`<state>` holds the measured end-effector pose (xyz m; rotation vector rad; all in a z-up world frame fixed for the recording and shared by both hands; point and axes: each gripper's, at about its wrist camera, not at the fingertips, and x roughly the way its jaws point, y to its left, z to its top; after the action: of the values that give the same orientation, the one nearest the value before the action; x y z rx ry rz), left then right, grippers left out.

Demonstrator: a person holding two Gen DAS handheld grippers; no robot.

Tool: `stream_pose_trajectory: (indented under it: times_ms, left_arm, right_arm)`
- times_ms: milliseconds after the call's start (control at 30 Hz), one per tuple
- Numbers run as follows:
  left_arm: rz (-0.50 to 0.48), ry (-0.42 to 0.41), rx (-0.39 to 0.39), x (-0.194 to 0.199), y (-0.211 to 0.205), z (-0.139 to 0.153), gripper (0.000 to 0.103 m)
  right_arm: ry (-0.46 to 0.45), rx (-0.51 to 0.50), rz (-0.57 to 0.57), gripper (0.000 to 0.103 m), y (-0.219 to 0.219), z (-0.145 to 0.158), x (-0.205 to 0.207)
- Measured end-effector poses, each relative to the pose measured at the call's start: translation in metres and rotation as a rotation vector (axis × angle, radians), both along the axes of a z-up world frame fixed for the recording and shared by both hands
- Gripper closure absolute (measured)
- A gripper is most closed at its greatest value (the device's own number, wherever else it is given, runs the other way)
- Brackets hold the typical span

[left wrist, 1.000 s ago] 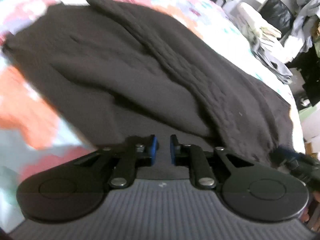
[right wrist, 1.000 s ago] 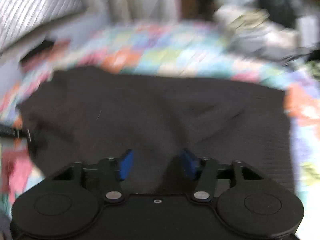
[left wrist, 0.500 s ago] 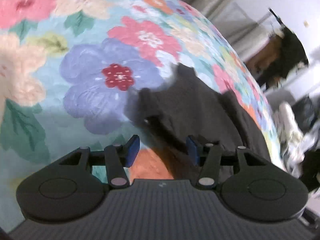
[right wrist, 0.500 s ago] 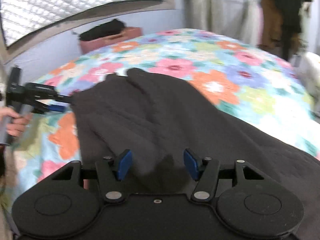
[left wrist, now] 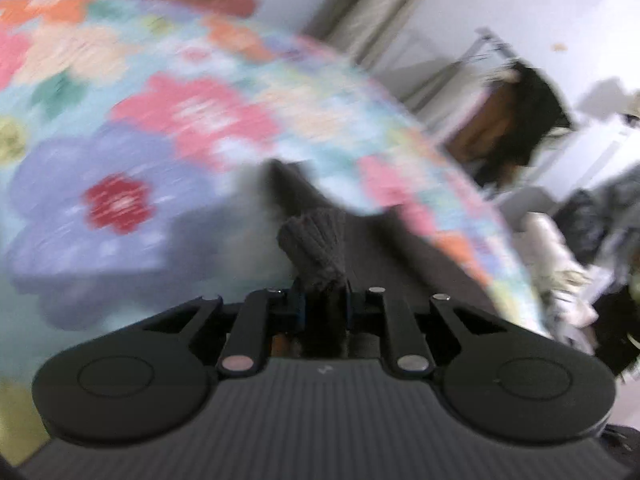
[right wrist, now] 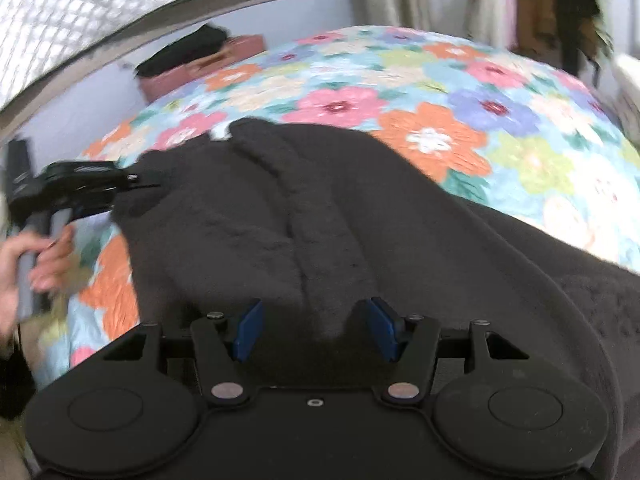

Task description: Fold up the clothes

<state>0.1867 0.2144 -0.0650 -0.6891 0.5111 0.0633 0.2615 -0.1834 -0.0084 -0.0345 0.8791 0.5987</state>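
Soft daylight, heavy motion blur, fisheye-bent edges

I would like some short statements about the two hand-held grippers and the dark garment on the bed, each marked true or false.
1. The left hand-held gripper is shut on a ribbed cuff of the dark garment. True.
2. The right hand-held gripper clamps the garment. False: its jaws stand open, the fabric only lying between them.
3. The bedspread is plain white. False: it has a colourful flower print.
4. The garment lies on the bedspread. True.
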Motion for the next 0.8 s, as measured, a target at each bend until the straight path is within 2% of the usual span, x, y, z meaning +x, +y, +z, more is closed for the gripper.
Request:
stream_pose_trajectory:
  times_ms: [100,167,333,467,533,633,700,800]
  left_arm:
    - [-0.110,-0.068,0.009,-0.002,-0.041,0.029,0.088]
    - [-0.170,-0.074,0.056,-0.002,-0.075,0.041,0.088]
    - [-0.344,0.005,0.126,0.003,-0.161,0.027,0.088]
    - [-0.361,0.022,0.195,-0.005,-0.176,0.023,0.088]
    - [-0.369,0.030,0.229,-0.008,-0.183,0.022,0.088]
    - [-0.380,0.039,0.274,-0.013,-0.192,0.020,0.088]
    - [-0.377,0.032,0.273,-0.015,-0.192,0.022,0.088]
    - [-0.383,0.034,0.278,-0.017,-0.195,0.020,0.088]
  right_arm:
    - [0.028,0.066,-0.068,0.040,-0.018,0.004,0.011]
    - [0.052,0.127,-0.089,0.040,-0.028,0.007,0.018]
    - [0.080,0.310,-0.072,0.040,-0.034,0.013,0.030]
    - [0.144,0.475,-0.050,0.036,-0.033,0.009,0.039]
    - [0.157,0.483,-0.015,0.035,-0.028,0.006,0.038]
    - [0.152,0.419,0.068,0.035,-0.017,0.003,0.035]
    - [0.155,0.379,0.054,0.035,-0.013,-0.002,0.036]
    - [0.221,0.432,0.005,0.035,-0.013,-0.014,0.048]
